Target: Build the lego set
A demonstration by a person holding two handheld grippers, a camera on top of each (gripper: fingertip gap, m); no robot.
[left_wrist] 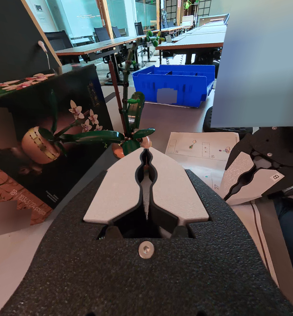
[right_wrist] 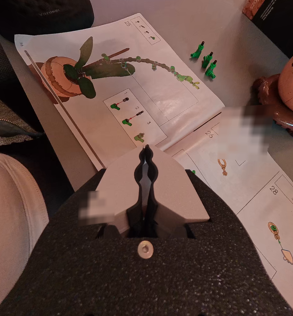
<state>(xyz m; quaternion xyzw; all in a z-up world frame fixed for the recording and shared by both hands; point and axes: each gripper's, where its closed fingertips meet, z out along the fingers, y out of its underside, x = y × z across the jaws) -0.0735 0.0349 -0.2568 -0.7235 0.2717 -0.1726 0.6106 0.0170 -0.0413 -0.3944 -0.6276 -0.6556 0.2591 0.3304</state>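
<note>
The half-built lego orchid (left_wrist: 127,109) stands in its pink pot (left_wrist: 118,150) just beyond the left gripper (left_wrist: 146,151), whose jaws are pinched nearly together on nothing. The right gripper (right_wrist: 145,147), likewise narrow and empty, hovers over the open instruction booklet (right_wrist: 108,82). Three green connector pieces (right_wrist: 204,59) lie beside the page; judging by it, each should be nipped by its green body, pin outward, while the left steadies the pot
</note>
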